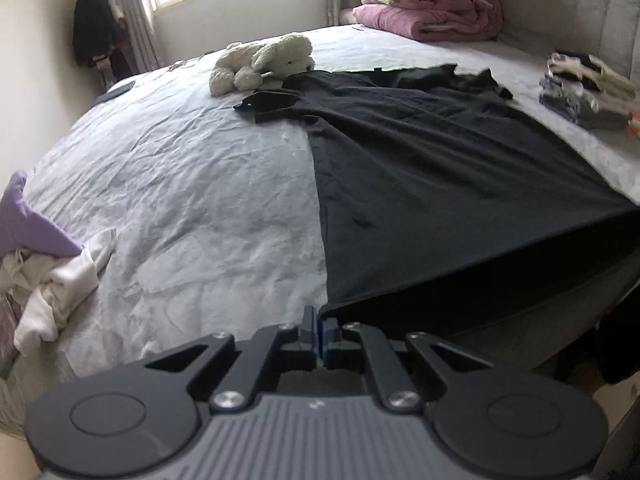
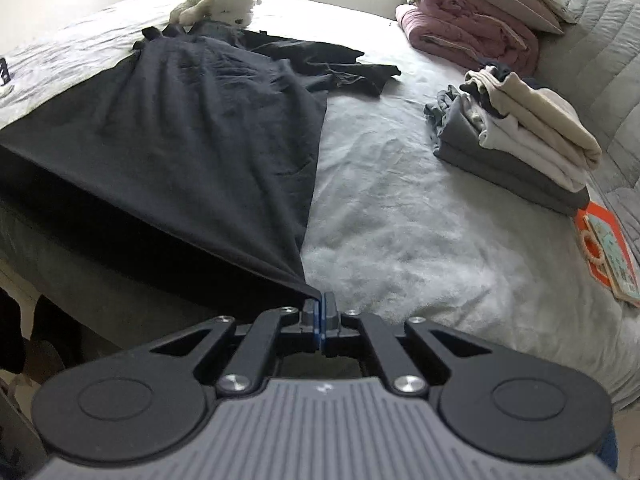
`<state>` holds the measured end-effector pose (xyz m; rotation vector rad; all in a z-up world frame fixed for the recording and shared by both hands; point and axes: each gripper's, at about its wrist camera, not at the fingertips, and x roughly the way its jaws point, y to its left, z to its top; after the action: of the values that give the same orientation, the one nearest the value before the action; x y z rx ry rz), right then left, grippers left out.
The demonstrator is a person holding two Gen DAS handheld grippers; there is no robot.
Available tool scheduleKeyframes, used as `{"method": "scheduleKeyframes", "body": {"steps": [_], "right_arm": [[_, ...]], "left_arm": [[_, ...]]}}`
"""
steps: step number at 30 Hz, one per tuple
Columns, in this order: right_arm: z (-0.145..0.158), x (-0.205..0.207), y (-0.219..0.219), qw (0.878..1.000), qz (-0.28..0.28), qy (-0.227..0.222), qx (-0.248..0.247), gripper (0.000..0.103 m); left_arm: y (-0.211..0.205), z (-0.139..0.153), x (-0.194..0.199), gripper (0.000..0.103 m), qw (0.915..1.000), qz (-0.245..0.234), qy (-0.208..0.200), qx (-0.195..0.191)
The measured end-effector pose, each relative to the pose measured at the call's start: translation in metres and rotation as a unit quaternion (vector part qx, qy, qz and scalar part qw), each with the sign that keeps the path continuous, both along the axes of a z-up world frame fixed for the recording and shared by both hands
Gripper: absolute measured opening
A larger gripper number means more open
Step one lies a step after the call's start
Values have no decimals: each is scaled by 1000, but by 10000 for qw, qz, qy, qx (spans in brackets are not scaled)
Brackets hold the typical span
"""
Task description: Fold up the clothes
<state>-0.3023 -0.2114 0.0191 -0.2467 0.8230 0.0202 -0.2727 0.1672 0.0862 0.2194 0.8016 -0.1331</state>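
A black T-shirt (image 1: 420, 168) lies spread on the pale bed sheet, collar and sleeves at the far end near a plush toy, hem toward me. My left gripper (image 1: 319, 322) is shut on the hem's left corner at the near bed edge. In the right wrist view the same black T-shirt (image 2: 192, 120) stretches away, and my right gripper (image 2: 321, 304) is shut on the hem's right corner. The hem between the two corners hangs taut and slightly lifted over the bed's front edge.
A white plush toy (image 1: 262, 62) sits by the collar. A folded stack of clothes (image 2: 516, 136) lies to the right, pink quilts (image 2: 472, 28) behind it, an orange booklet (image 2: 608, 252) near the right edge. Loose white and purple laundry (image 1: 52, 264) lies left.
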Motion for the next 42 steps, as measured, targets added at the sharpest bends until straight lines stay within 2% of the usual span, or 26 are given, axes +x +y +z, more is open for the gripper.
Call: {"method": "scheduleKeyframes", "body": {"steps": [4, 9, 13, 17, 21, 23, 26, 30, 35, 37, 39, 42], "right_arm": [[3, -1, -1, 10000, 79, -37, 6, 0], [16, 1, -3, 9996, 195, -41, -183, 0], [0, -1, -1, 9984, 364, 300, -309, 0], [3, 4, -1, 9989, 332, 282, -161, 0], [32, 3, -9, 9994, 329, -56, 13, 0], [42, 3, -13, 9993, 346, -153, 82, 0], [24, 8, -15, 9989, 456, 143, 38, 0], [36, 9, -20, 9988, 295, -141, 374, 0], [13, 24, -22, 9963, 535, 548, 399, 0], [13, 34, -26, 9948, 575, 657, 528, 0], [25, 60, -26, 9950, 739, 564, 352, 0], [61, 138, -26, 9952, 950, 75, -204, 0]], "left_arm": [[10, 1, 4, 3, 9992, 192, 46, -358], [-16, -2, -1, 2, 9988, -230, 75, 431], [-17, -16, 0, 2, 9972, -314, 383, 561], [-9, 2, 3, 2, 9990, -222, 285, 273], [5, 29, 4, 2, 9996, -90, 134, -233], [6, 30, 5, 2, 9992, -45, 174, -357], [0, 19, 6, 2, 9992, -21, 307, -260], [6, 17, 14, 2, 9985, 206, 304, -400], [6, 0, 32, 2, 9965, 117, 747, -369], [8, 8, 46, 2, 9962, 89, 754, -430], [8, 24, 72, 2, 9972, 6, 633, -409], [4, 68, 146, 2, 9992, 48, 245, -309]]}}
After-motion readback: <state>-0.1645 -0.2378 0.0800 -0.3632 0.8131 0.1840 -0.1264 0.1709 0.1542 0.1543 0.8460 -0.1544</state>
